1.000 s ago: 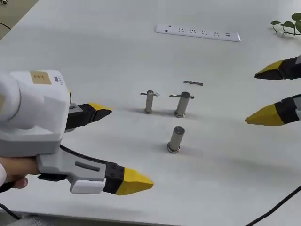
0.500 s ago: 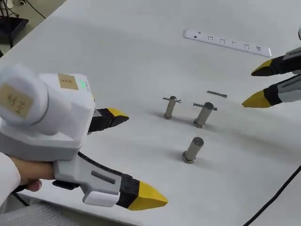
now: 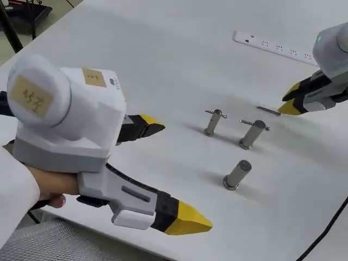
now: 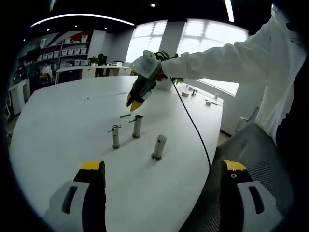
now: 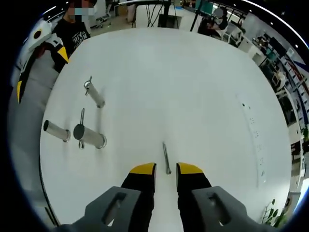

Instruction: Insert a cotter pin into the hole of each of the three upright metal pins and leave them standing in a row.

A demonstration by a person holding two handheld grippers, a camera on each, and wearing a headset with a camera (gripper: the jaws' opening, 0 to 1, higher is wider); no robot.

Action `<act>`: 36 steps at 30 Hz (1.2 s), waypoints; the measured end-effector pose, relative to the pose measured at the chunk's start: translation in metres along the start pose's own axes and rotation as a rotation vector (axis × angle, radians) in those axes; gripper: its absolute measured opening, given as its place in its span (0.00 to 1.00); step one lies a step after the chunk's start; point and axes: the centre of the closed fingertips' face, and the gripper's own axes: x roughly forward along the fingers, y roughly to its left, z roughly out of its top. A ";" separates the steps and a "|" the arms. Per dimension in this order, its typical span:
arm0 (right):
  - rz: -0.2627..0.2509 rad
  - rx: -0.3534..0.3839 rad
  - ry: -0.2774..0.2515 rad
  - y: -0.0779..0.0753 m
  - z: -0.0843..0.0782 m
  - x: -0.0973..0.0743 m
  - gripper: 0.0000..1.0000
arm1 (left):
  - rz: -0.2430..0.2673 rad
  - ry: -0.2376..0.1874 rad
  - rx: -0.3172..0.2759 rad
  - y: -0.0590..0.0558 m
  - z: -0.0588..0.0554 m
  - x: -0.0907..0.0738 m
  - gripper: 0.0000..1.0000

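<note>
Head view: left gripper [image 3: 185, 175] at lower left, jaws wide apart, holding nothing, seems only standing by. Right gripper [image 3: 284, 106] at upper right, tips lowered to loose cotter pin [image 3: 268, 111] lying on table [image 3: 136, 65]. Back-left metal pin [image 3: 213, 122] and back-right metal pin [image 3: 252, 134] carry cotter pins; front pin [image 3: 237, 174] is bare.

Left gripper view: three pins stand at centre, front one out of row.

Right gripper view: jaws slightly apart, loose cotter pin between tips, probably for pick-up, not yet gripped.

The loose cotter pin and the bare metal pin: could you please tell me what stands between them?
In the head view, a cotter-fitted metal pin stands between the loose cotter pin and the bare metal pin.
</note>
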 end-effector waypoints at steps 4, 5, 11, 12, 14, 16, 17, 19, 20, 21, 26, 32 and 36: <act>0.018 0.014 0.019 -0.001 -0.002 0.012 0.08 | -0.016 -0.003 0.014 -0.005 0.003 0.004 0.99; 0.019 0.012 0.024 -0.002 -0.003 0.013 0.08 | -0.016 -0.006 0.013 -0.005 0.003 0.005 0.99; 0.019 0.011 0.048 -0.002 -0.008 0.023 0.10 | -0.008 -0.018 0.011 -0.002 0.005 0.003 0.99; 0.020 0.008 0.052 -0.002 -0.009 0.024 0.10 | -0.005 -0.018 0.011 -0.002 0.005 0.002 0.99; 0.017 0.002 0.062 -0.004 -0.011 0.028 0.09 | 0.001 -0.019 0.010 0.000 0.005 0.001 0.99; 0.021 -0.003 0.073 -0.004 -0.011 0.028 0.08 | 0.005 -0.026 0.007 0.001 0.005 0.000 0.99; 0.019 -0.016 0.083 -0.003 -0.011 0.027 0.06 | 0.012 -0.029 0.004 0.003 0.005 0.000 0.99; 0.014 -0.024 0.098 -0.004 -0.011 0.028 0.03 | 0.018 -0.023 0.005 0.004 0.004 0.000 0.99; 0.015 -0.025 0.099 -0.003 -0.011 0.028 0.02 | 0.017 -0.022 0.004 0.004 0.003 0.000 0.99; 0.020 -0.035 0.108 -0.002 -0.011 0.028 0.01 | 0.017 -0.020 0.002 0.004 0.003 0.000 0.99; 0.015 -0.047 0.133 -0.005 -0.014 0.028 0.02 | 0.015 -0.026 -0.002 0.002 0.002 -0.001 0.99; 0.028 -0.037 0.144 -0.003 -0.015 0.028 0.00 | 0.011 -0.017 0.013 0.001 -0.001 -0.002 0.97; 0.030 -0.030 0.145 -0.002 -0.015 0.028 0.00 | 0.012 -0.015 0.011 0.001 -0.002 -0.001 0.96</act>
